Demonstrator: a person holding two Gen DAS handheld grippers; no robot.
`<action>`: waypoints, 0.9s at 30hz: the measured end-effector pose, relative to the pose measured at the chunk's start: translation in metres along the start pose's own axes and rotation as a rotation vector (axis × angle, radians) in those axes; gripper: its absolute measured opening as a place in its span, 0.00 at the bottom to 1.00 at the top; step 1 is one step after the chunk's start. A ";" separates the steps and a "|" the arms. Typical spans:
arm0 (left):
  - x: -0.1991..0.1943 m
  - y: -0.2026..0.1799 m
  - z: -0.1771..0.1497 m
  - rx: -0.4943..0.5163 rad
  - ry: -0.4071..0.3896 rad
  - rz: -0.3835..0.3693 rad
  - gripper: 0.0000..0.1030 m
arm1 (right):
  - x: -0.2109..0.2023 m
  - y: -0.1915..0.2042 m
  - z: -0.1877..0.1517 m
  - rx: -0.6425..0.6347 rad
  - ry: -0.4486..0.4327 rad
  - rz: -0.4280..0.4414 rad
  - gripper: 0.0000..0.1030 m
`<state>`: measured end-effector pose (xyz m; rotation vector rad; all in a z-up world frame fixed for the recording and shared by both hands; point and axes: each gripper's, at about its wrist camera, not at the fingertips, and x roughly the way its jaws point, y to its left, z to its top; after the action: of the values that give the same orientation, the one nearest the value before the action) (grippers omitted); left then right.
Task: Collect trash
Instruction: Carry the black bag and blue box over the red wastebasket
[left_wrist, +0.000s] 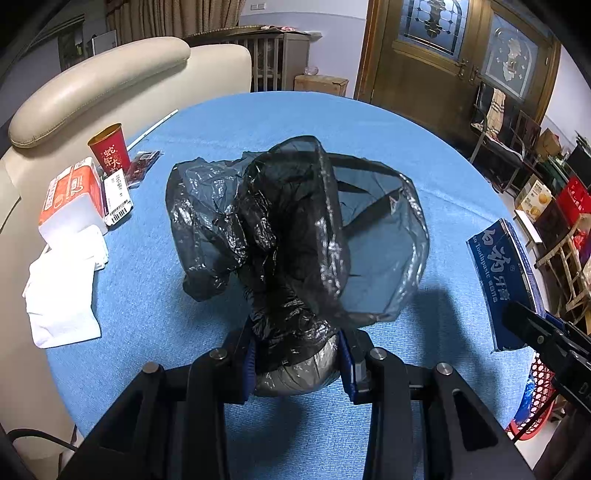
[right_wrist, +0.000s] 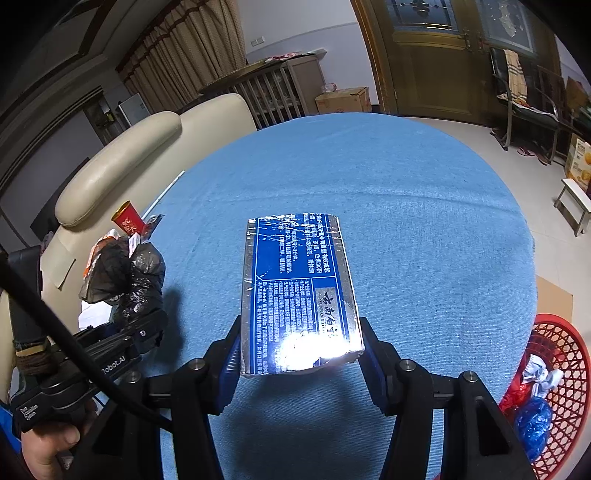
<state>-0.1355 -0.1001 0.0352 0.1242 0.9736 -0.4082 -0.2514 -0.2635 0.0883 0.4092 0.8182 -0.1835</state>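
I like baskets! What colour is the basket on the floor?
Red, the basket shows best in the right wrist view.
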 end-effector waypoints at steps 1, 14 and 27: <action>0.000 0.000 0.000 0.000 0.001 -0.001 0.37 | 0.001 0.001 0.000 0.001 0.001 -0.001 0.58; 0.005 0.006 0.002 -0.009 0.012 -0.023 0.37 | 0.007 0.005 -0.002 0.001 0.019 -0.020 0.58; 0.012 -0.032 0.003 0.082 0.026 -0.077 0.37 | 0.000 -0.020 -0.026 0.052 0.035 -0.031 0.58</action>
<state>-0.1396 -0.1342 0.0297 0.1672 0.9900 -0.5188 -0.2750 -0.2711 0.0669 0.4497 0.8564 -0.2275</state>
